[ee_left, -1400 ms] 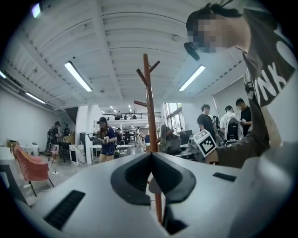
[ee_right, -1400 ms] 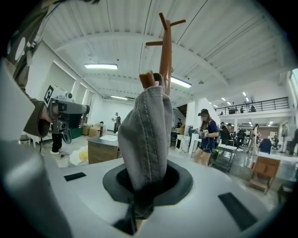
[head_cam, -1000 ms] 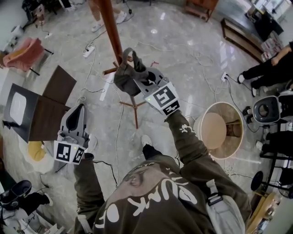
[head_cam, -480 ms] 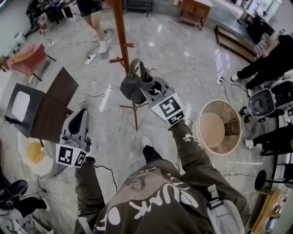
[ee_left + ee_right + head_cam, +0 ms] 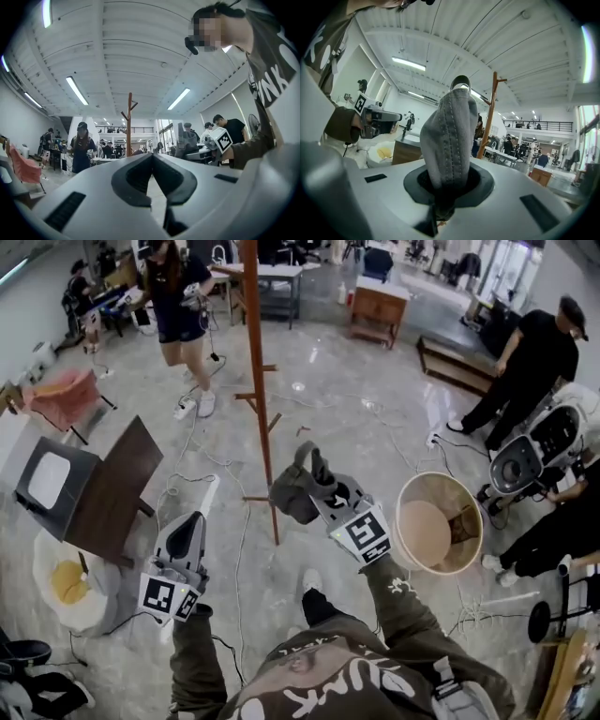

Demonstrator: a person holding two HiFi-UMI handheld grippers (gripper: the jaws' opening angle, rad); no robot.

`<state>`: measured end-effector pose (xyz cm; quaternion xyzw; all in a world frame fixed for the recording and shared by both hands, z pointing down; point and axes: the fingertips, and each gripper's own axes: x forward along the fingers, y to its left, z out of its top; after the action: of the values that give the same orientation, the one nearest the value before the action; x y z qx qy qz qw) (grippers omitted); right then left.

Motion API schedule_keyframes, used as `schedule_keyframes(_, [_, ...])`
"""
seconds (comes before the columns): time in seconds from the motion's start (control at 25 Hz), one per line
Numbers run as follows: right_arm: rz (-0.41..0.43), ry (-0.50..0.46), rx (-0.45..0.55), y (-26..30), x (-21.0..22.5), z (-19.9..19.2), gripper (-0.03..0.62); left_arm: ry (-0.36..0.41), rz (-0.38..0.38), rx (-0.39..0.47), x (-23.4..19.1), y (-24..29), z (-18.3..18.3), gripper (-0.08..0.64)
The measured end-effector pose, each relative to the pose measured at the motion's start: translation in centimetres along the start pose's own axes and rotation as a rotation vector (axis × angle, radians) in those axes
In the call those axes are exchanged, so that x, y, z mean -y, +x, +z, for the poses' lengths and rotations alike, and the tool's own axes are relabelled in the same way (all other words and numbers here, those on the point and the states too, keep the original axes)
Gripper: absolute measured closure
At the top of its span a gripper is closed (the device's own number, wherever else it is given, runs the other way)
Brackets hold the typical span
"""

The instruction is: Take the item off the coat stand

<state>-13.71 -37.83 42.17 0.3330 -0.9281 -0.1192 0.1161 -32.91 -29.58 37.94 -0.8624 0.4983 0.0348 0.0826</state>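
Head view: right tool (image 5: pixel 313 484) clamped on grey cap (image 5: pixel 289 501), left tool (image 5: pixel 208 491) closed empty, over marble floor (image 5: pixel 375 432) near coat stand (image 5: pixel 255 381).

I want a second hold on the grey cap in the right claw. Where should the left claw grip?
Probably grip the grey cap at its free far end, coming from its left: the right claw already pinches the near edge, the fabric stands out beyond it, and the left claw is empty on that side.
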Motion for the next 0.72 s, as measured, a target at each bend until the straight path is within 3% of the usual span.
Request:
schedule_keyframes(0.44, [-0.027,-0.01,0.016,-8.7,-2.1,1.4,0.549,0.017,-0.032,0.02,6.6,-2.1,3.2,0.557])
schedule_keyframes(0.72, [0.004,-0.003,0.054,-15.4,-2.5,0.7,0.548,0.049,-0.007,0.006,13.7,-3.5,5.1,0.557])
